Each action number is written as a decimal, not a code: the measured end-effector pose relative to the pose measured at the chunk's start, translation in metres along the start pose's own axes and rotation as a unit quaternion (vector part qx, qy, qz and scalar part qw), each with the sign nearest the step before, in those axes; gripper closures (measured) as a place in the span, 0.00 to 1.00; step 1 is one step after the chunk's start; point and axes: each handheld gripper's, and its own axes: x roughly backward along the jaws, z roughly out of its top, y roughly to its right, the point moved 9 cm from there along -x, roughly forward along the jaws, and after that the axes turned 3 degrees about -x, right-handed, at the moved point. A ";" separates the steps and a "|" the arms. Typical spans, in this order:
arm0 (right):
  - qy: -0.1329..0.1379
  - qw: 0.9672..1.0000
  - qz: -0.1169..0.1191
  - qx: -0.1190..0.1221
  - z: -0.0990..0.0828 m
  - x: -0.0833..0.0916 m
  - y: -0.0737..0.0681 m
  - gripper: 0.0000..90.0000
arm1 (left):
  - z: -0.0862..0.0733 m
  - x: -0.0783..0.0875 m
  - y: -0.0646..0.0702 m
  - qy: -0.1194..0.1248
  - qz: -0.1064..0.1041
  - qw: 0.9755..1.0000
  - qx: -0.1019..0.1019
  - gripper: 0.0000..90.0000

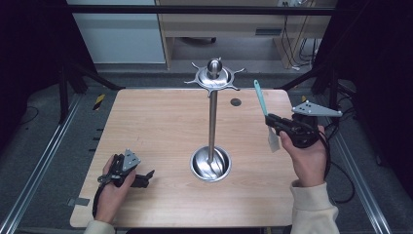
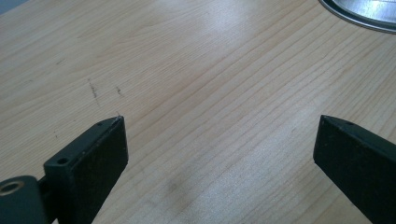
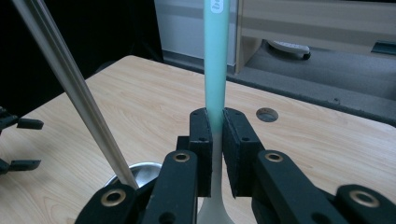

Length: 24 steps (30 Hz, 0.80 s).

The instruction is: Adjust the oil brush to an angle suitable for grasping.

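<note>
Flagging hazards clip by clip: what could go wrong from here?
1. The right hand-held gripper pinches the teal-handled spatula with a pale blade on its narrow neck; the spatula might pivot or slip.
2. The tall steel utensil stand with hooked top and round base stands close by; a swing could knock it.
3. The left hand-held gripper rests open, steadying nothing.

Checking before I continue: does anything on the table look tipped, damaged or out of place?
Nothing stands out. The metal rack stands upright on its round base, hooks bare. The right gripper clamps the teal-handled utensil held upright; the left gripper rests open on the table.
</note>
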 end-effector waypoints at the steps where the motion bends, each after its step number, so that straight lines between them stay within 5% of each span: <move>1: 0.001 1.000 0.002 -0.001 0.000 0.001 0.000 0.92 | 0.000 0.000 0.000 0.000 0.000 1.000 0.000 0.03; 13: 0.040 0.999 0.023 0.007 0.013 0.014 -0.009 0.92 | 0.006 0.004 -0.002 0.023 0.006 1.000 0.003 0.03; 24: 0.064 0.997 0.041 0.016 0.025 0.026 -0.023 0.92 | 0.005 0.003 -0.001 0.018 0.002 1.000 0.003 0.03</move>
